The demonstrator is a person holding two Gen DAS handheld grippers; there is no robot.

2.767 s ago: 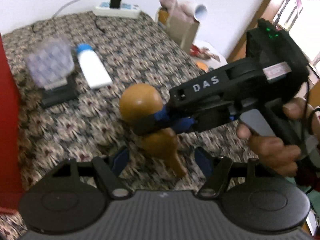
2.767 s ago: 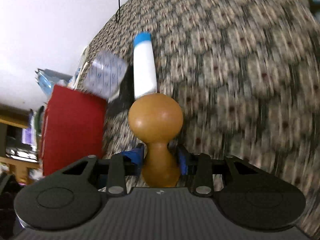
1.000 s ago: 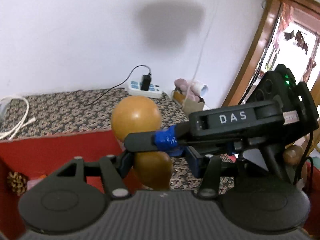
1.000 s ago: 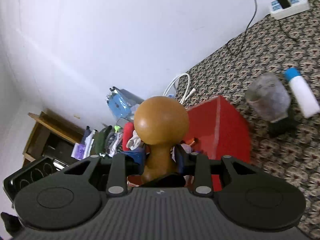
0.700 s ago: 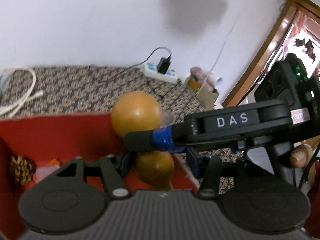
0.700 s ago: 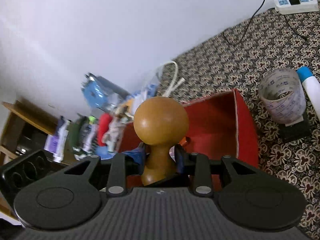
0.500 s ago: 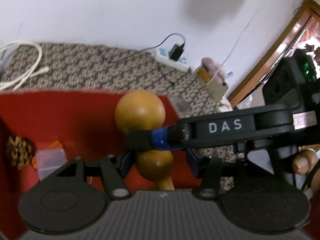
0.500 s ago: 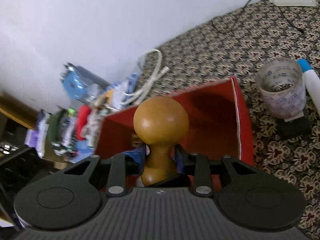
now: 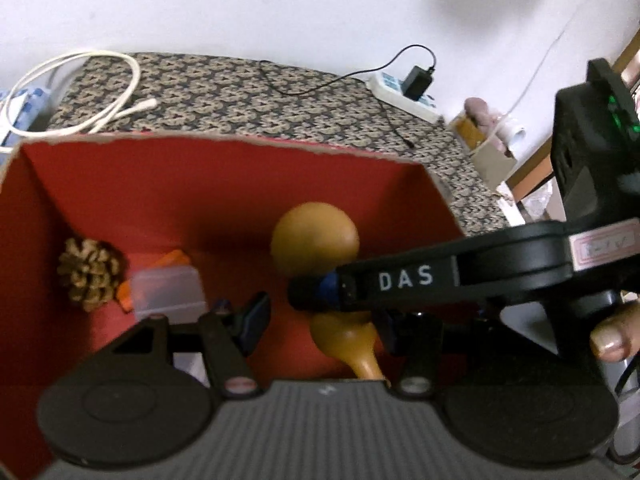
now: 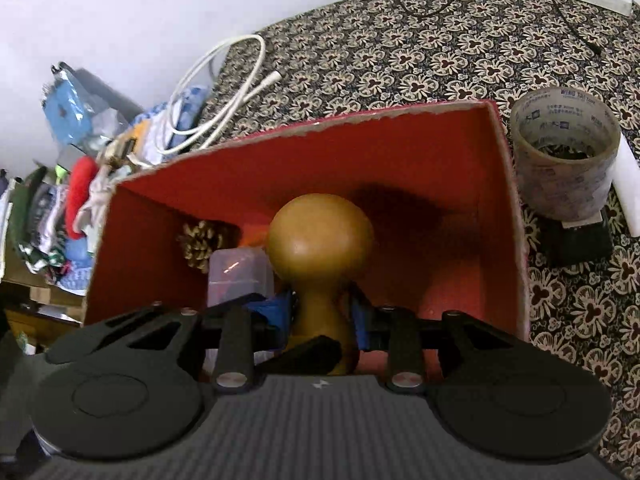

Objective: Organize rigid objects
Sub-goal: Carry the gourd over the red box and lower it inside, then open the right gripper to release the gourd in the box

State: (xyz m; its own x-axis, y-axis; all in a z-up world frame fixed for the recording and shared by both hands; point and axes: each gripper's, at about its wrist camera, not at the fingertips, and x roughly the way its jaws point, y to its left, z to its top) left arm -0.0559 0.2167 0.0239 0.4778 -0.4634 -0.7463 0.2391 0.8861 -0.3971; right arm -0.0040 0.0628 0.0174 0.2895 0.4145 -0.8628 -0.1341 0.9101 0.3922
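Both pictures are bright near the top, where the white wall catches soft light. A big grey shadow sits on the wall in the upper right of the left wrist view. Inside the red box it is darker, and the wooden gourd throws a dark shadow on the box wall to its right. A small pale shine sits on the gourd's round top. The lines bend at the edges, so the box rim curves. The corners go black. The hand at the right edge is fuzzy, and the clutter at the left edge of the right wrist view is smeared.
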